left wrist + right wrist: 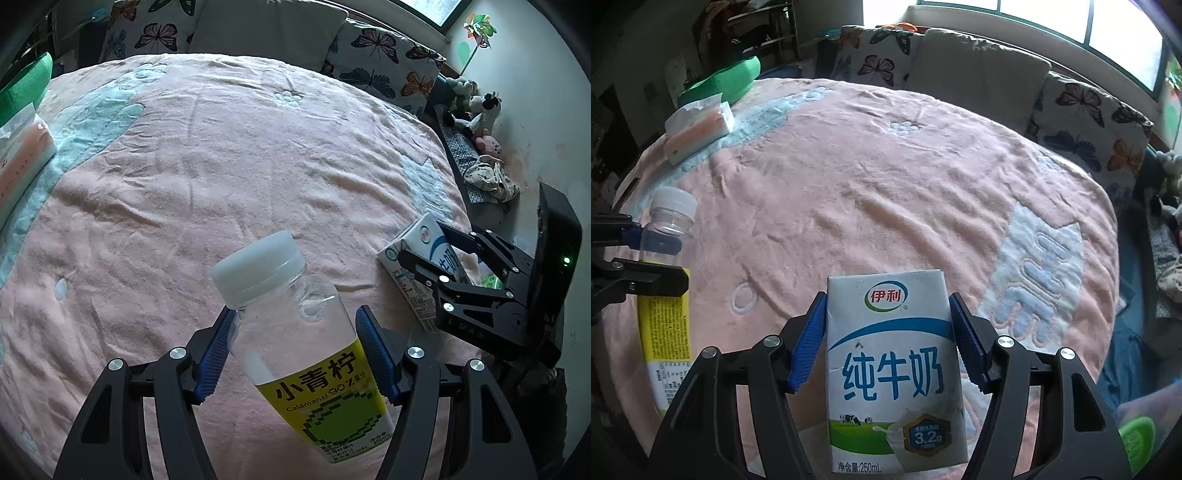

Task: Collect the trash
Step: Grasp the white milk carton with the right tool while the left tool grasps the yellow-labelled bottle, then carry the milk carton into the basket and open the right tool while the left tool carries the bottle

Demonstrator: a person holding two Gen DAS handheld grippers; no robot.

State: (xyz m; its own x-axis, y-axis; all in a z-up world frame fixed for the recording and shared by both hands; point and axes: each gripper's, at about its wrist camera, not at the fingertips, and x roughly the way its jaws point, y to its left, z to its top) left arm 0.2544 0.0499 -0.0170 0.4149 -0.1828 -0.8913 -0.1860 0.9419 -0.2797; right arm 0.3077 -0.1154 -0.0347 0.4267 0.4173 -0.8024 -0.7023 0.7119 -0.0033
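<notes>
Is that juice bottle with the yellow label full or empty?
Empty, it seems: the juice bottle, cap on, looks clear right through to the pink blanket, with no liquid line in view.

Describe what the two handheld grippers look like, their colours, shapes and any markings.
Both match. The left gripper and right gripper have black angular linkage arms with triangular cut-outs and round silver bolt heads, and two fingers faced with ribbed blue pads. Seen from the left wrist view, the right gripper's black body carries a small green light. No cables or sleeves show.
</notes>
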